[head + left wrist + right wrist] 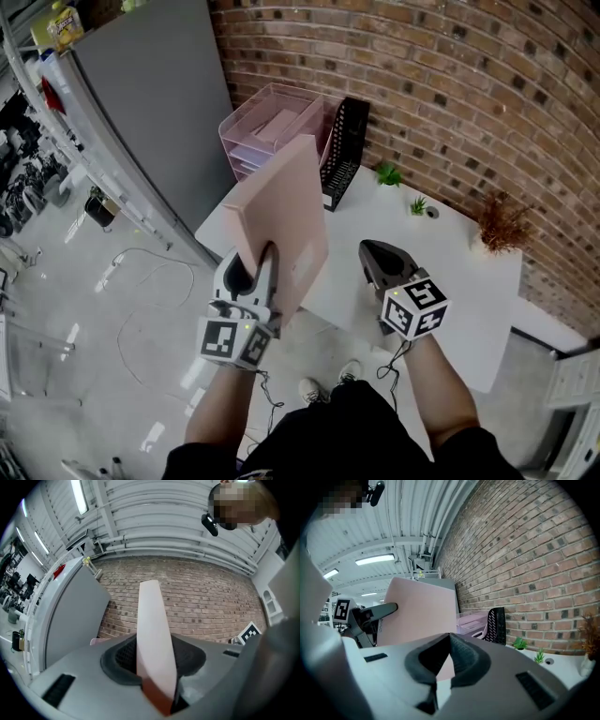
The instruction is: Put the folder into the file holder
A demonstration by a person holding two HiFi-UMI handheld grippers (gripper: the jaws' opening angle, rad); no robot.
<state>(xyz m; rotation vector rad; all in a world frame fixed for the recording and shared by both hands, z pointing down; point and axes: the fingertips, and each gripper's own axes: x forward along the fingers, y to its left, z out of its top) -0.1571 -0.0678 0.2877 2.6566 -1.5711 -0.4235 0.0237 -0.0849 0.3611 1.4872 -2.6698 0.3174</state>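
A thick pink folder [281, 220] stands on edge in the air above the white table's [469, 281] near left corner. My left gripper [267, 258] is shut on its lower edge; in the left gripper view the folder [153, 639] rises edge-on from between the jaws. My right gripper [375, 255] hovers just right of the folder, shut and empty. The right gripper view shows the folder's broad face [419, 613] to the left. The black mesh file holder [343, 150] stands at the table's back against the brick wall, also seen as the file holder [497, 625] in the right gripper view.
A clear pink drawer unit [267, 131] sits left of the file holder. Two small green plants [388, 174] and a dried brown plant [502, 225] line the brick wall. A grey partition [159, 103] stands left of the table. Cables lie on the floor [141, 309].
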